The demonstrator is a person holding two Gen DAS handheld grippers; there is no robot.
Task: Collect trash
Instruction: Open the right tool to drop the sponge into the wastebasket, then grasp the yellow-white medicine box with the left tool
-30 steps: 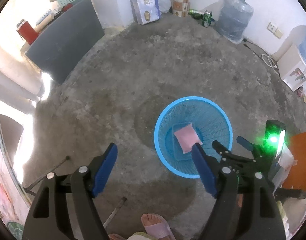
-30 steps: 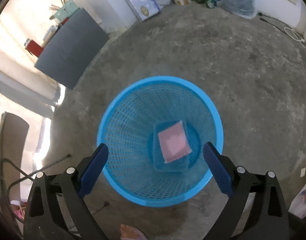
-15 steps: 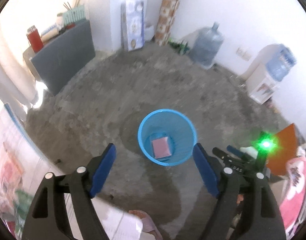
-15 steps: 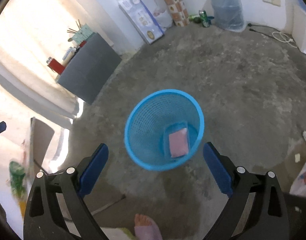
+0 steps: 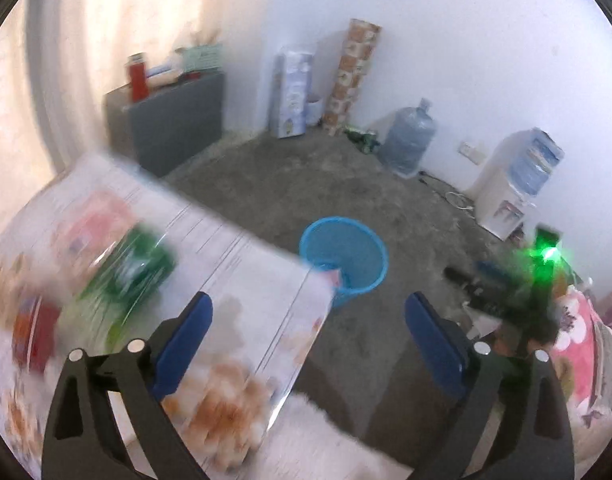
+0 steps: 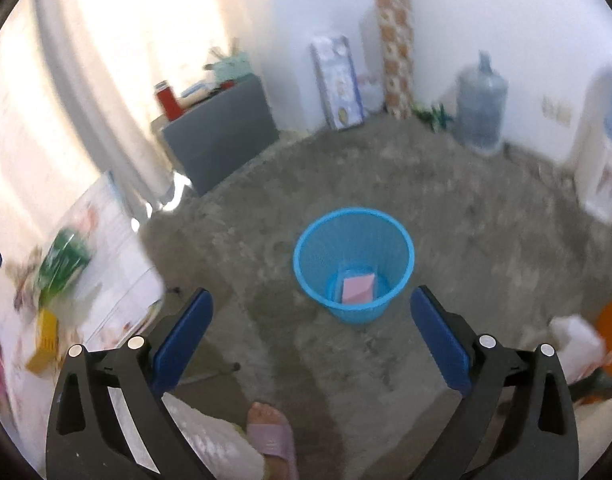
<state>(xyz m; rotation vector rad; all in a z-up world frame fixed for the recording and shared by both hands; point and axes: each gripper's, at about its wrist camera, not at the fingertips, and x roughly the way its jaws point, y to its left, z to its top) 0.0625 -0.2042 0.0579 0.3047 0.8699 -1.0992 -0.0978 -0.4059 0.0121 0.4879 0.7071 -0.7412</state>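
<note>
A blue mesh trash basket point(image 6: 353, 264) stands on the concrete floor with a pink packet point(image 6: 357, 289) lying in its bottom; it also shows in the left wrist view point(image 5: 343, 258). My left gripper point(image 5: 307, 340) is open and empty, raised over the corner of a floral-cloth table point(image 5: 234, 280). A blurred green packet point(image 5: 128, 272) and a red item point(image 5: 36, 332) lie on that table. My right gripper point(image 6: 311, 336) is open and empty, well above and short of the basket. The right view shows the green packet point(image 6: 62, 266) and a yellow item point(image 6: 46, 340) on the table.
A grey cabinet point(image 6: 222, 128) with a red flask stands by the curtain. Boxes point(image 6: 339, 84), a water jug point(image 6: 479, 108) and a dispenser point(image 5: 517, 188) line the far wall. A sandalled foot point(image 6: 272, 432) is below. An orange object point(image 6: 611, 332) and a white bag point(image 6: 575, 348) sit right.
Both grippers have risen and pulled back from the basket, which now looks small and far. The left view has swung over the table, bringing the green packet into sight.
</note>
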